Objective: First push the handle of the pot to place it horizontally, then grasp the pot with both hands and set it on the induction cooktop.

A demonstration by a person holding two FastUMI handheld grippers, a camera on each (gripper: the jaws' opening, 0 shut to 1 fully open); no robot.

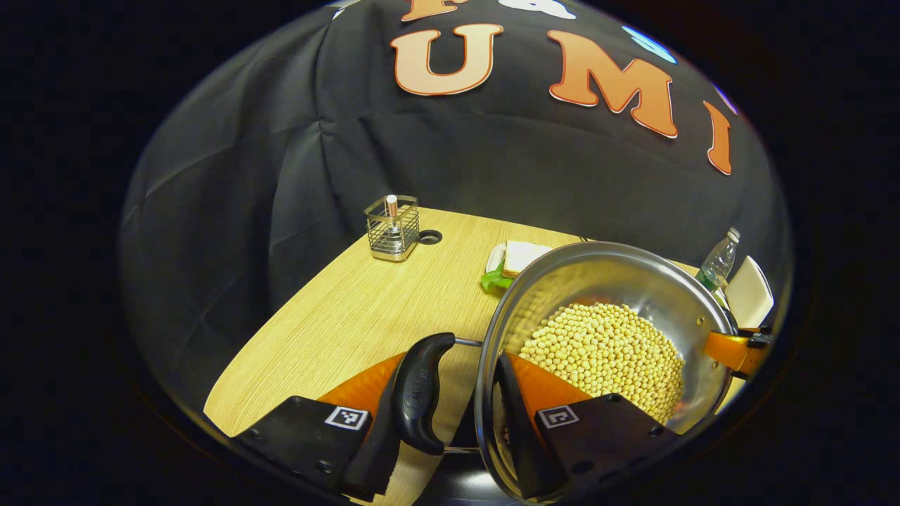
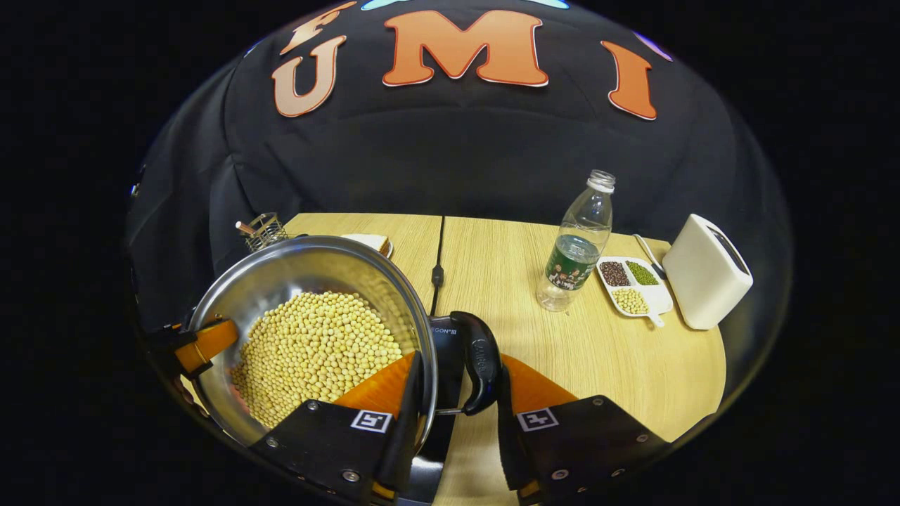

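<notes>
1. Pot status, at the jaws: the left gripper is straddling one black side handle and the steel rim, one finger outside the handle and the other inside the bowl against the wall; the jaws look clamped on handle and rim together.
2. The right gripper is doing the same on the opposite handle, one finger inside the rim, the other outside the handle; closed on it, by appearance.
3. The pot is holding a heap of pale beans and is sitting tilted in both views, seemingly carried above the wooden table.
4. A dark slab, probably the induction cooktop, is lying directly beneath the right handle.
5. Judgement: the handle push is done, the two-handed grasp is made, and setting down is remaining.
6. Farther right, a water bottle, a divided dish and a white box are standing well apart.
</notes>
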